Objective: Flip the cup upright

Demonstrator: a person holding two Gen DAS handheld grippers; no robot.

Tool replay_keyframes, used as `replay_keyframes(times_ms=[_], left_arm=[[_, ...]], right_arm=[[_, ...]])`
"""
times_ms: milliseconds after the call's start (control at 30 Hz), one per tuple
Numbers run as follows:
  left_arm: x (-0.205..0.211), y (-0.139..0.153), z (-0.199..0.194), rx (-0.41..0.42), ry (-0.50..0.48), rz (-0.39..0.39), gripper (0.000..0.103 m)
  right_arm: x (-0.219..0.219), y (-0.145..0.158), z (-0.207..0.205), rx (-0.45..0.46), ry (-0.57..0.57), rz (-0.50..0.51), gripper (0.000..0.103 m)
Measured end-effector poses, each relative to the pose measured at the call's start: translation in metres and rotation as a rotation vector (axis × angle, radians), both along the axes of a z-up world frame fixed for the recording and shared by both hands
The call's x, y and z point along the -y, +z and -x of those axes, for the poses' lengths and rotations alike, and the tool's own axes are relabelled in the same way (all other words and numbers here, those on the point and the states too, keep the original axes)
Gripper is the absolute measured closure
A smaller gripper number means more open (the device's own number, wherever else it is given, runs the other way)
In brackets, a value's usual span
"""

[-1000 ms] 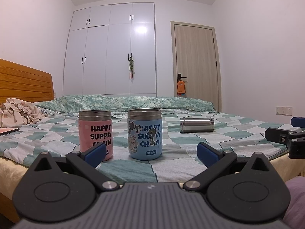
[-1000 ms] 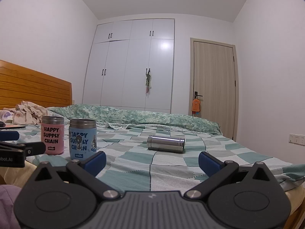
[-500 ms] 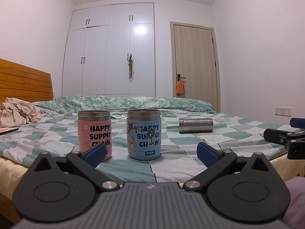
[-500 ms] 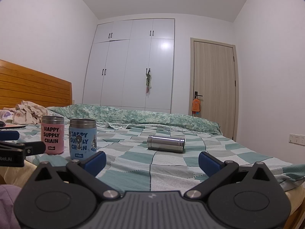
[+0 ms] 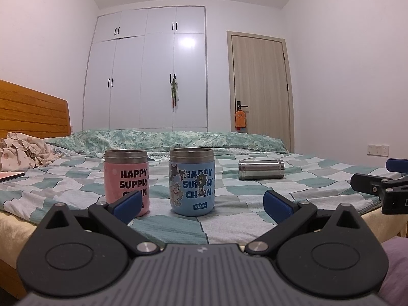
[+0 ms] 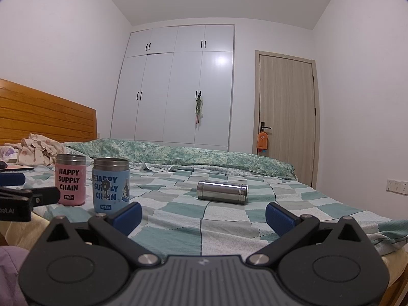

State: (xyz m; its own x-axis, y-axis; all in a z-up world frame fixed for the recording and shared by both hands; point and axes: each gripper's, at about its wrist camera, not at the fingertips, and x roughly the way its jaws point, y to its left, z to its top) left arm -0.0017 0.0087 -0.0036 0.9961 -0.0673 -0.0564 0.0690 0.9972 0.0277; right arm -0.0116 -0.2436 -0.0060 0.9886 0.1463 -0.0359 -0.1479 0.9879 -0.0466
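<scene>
A steel cup (image 6: 222, 192) lies on its side on the checked bedspread (image 6: 178, 219); it also shows in the left wrist view (image 5: 261, 169), far right of the two mugs. My right gripper (image 6: 203, 216) is open and empty, at the bed's near edge, well short of the steel cup. My left gripper (image 5: 202, 206) is open and empty, in front of an upright pink mug (image 5: 126, 178) and an upright blue mug (image 5: 192, 181). Each gripper's tip shows at the side of the other's view.
The pink mug (image 6: 70, 179) and blue mug (image 6: 110, 184) stand left of the steel cup. Crumpled clothes (image 5: 23, 150) and a wooden headboard (image 5: 33, 109) are at the left. A folded quilt (image 6: 191, 154) runs along the far side. A wardrobe and door stand behind.
The left wrist view has shifted slightly, so the mugs sit a touch lower and left. The right gripper and the cups have not moved.
</scene>
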Motion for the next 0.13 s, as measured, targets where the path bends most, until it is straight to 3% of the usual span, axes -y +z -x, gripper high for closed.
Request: replay_keyframes(times_ms=[133], left_arm=[[-0.0002, 0.0002, 0.0006, 0.002, 0.001, -0.001, 0.000]], right_arm=[[-0.0001, 0.0000, 0.0000, 0.000, 0.000, 0.000, 0.000]])
